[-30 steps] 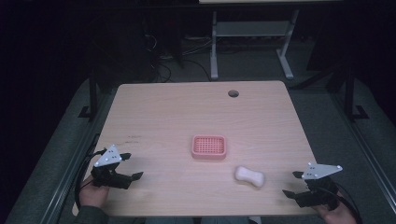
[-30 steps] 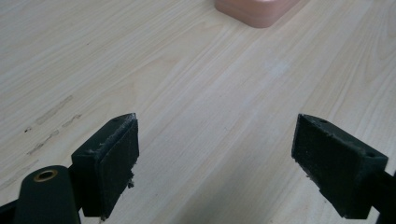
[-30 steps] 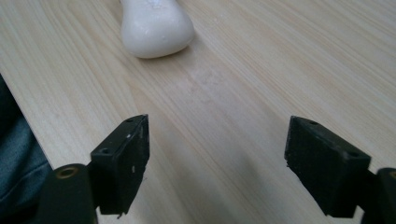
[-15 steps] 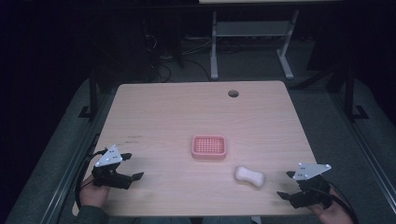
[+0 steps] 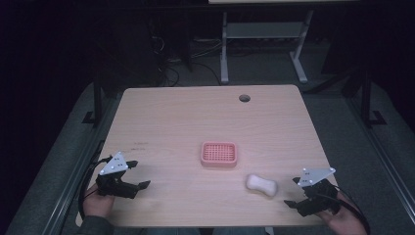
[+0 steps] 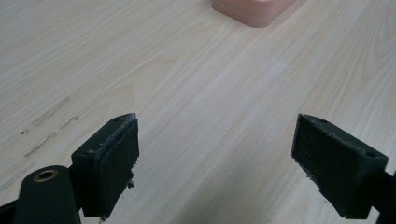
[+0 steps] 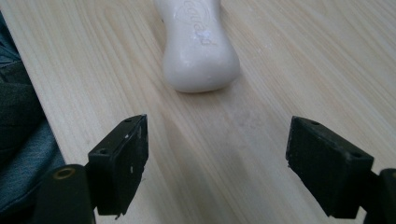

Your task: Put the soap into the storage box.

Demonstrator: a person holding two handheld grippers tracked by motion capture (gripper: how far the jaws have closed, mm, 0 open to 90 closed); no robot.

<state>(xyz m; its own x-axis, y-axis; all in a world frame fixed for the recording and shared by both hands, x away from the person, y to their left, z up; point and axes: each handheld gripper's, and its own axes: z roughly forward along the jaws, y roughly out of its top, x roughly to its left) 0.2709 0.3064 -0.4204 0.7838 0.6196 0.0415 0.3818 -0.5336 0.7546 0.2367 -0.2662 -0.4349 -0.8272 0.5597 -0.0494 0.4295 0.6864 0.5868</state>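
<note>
Soap bar: a white, waisted bar of soap (image 5: pixel 261 185) lies flat on the wooden table, near the front edge on the person's right side. In the right gripper view the soap bar (image 7: pixel 198 44) lies straight ahead of the jaws, its rounded end toward them, with raised lettering on top that is too blurred to read.
Right gripper: the right gripper (image 5: pixel 295 191) sits at the table's front right corner, held in a hand, just beside the soap and not touching it. Its jaws stand wide apart with bare table between them.
Soap dish: a pink, rectangular soap dish (image 5: pixel 219 154) with a ribbed floor sits near the middle of the table, just behind and to the left of the soap, apart from it. Nothing lies in it.
Left gripper: the left gripper (image 5: pixel 139 174) rests near the front left corner, held in a hand, well apart from the soap. Its jaws are spread wide over bare wood and point toward the dish, whose pink corner (image 6: pixel 254 10) shows at the top of the left gripper view.
Table: a light wooden table (image 5: pixel 176 117) with a round cable hole (image 5: pixel 244 98) near its far edge.
Surroundings: dark floor, with a white desk frame (image 5: pixel 262 41) beyond the table.
</note>
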